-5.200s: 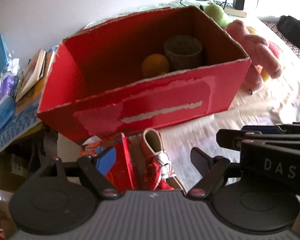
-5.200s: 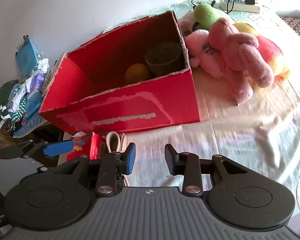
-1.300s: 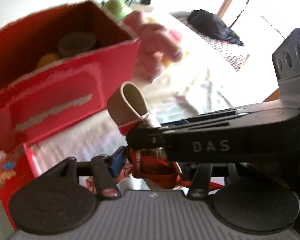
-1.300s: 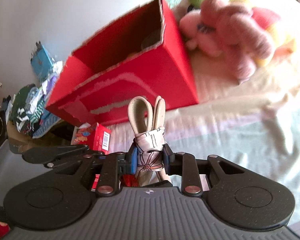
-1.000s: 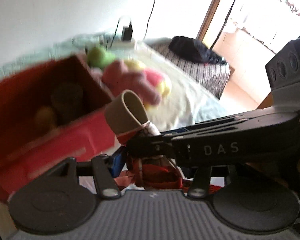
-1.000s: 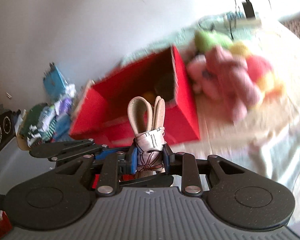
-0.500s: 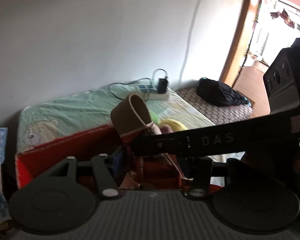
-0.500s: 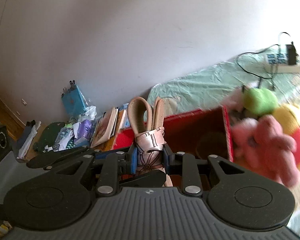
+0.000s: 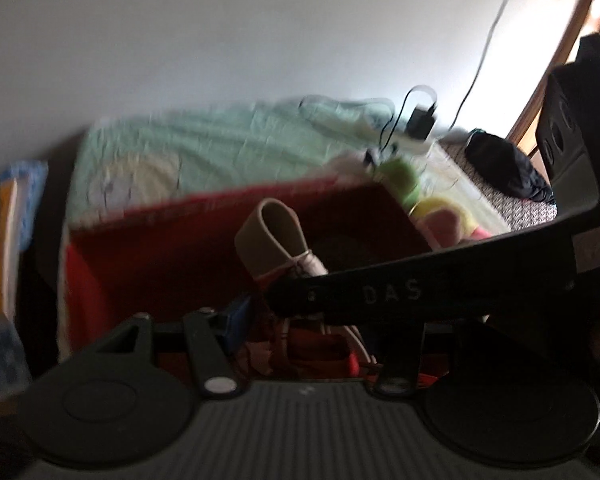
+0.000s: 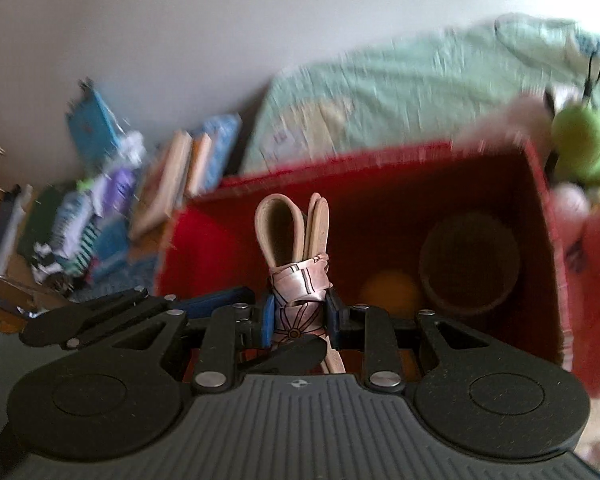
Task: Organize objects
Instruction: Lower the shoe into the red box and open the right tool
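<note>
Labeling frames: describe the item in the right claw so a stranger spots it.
Find the red cardboard box on the bed. In front of it, the right claw grips a pair of tan sandals tied together, heels up, unlike the round pot and orange ball inside.

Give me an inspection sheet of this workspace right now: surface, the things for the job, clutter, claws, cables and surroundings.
Surface: bed with a pale green sheet; the pictures are blurred.
Job's things: sandals tied in a bundle, held above the open red box; inside it a brown pot and an orange ball.
Clutter: plush toys right of the box; books and a clothes pile to its left.
Claws: right claw shut on the sandals; left claw beside the same bundle, its grip hidden.
Cables: power strip with charger on the bed, cord running up the wall.
Surroundings: white wall, black bag, bright doorway at right.
</note>
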